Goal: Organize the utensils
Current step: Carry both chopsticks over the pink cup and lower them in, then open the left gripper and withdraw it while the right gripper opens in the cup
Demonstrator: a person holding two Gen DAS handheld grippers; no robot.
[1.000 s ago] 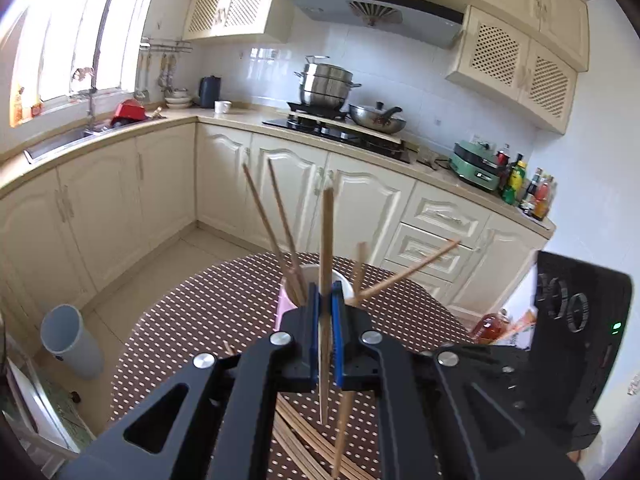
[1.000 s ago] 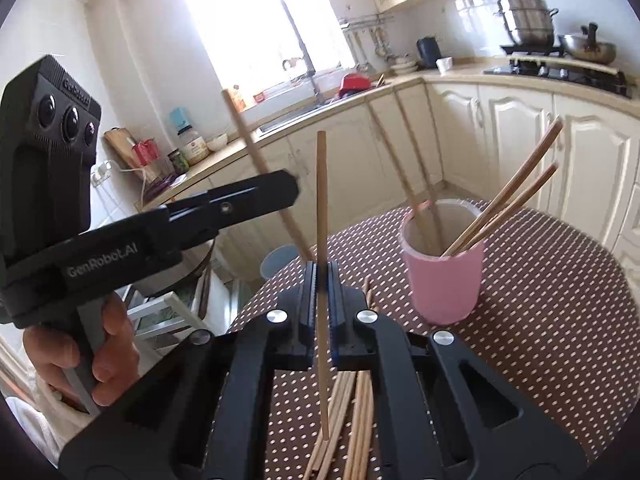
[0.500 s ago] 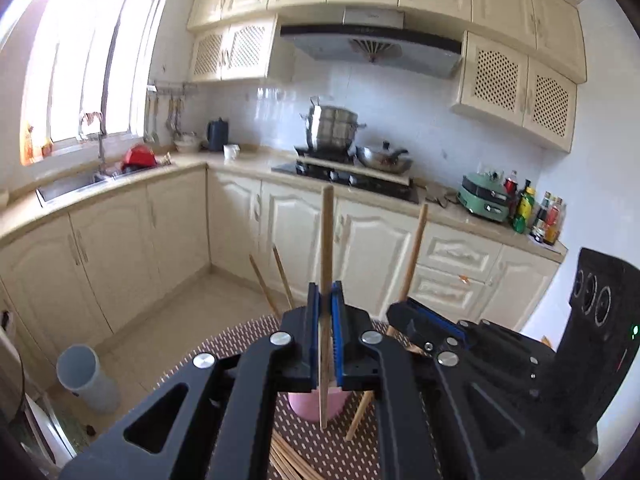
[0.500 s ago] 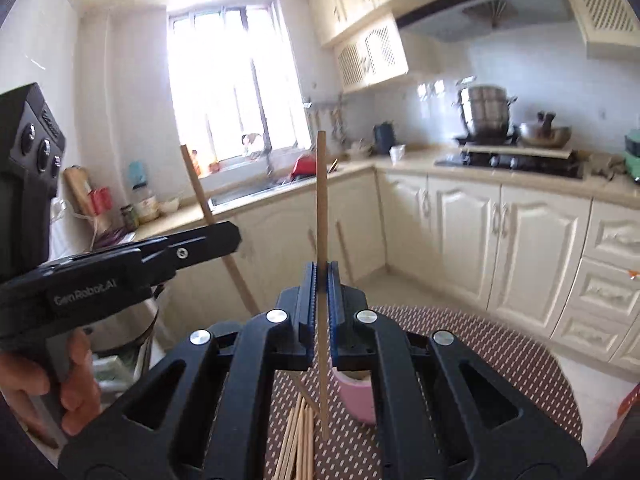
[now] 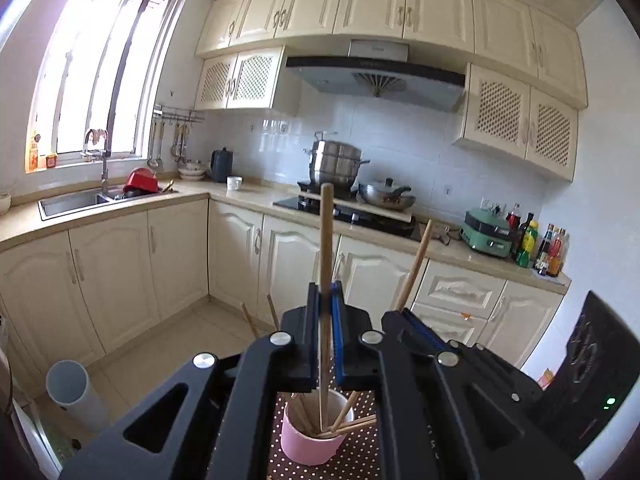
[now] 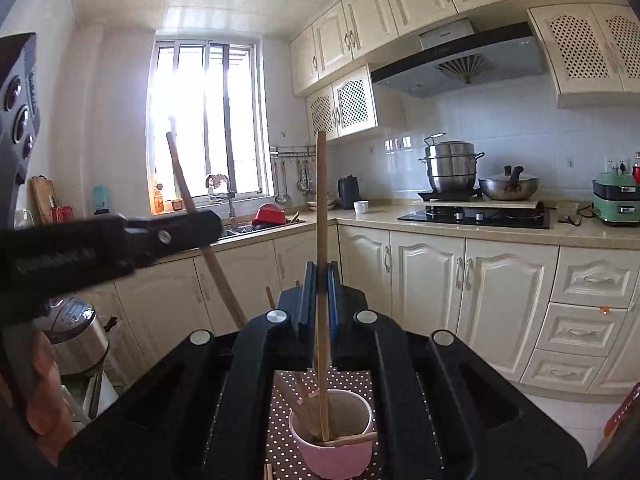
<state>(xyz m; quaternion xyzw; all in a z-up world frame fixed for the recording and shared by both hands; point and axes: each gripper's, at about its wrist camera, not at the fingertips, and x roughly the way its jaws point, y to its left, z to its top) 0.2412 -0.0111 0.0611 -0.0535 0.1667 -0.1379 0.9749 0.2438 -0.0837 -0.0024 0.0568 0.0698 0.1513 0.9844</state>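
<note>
Directly below both pairs of my fingers sits the pink cup (image 5: 314, 436). My left fingers (image 5: 326, 308) pinch one upright chopstick (image 5: 326, 248), my right fingers (image 6: 320, 288) another chopstick (image 6: 321, 208); both lower tips are already inside the cup.

We see table (image 5: 360, 456) under brown cloth with white dots. Pink cup (image 5: 310, 442) stands on it, chopsticks (image 5: 348, 430) inside. In right view, chopstick ends (image 6: 267, 472) lie on cloth, just beside cup.
</note>
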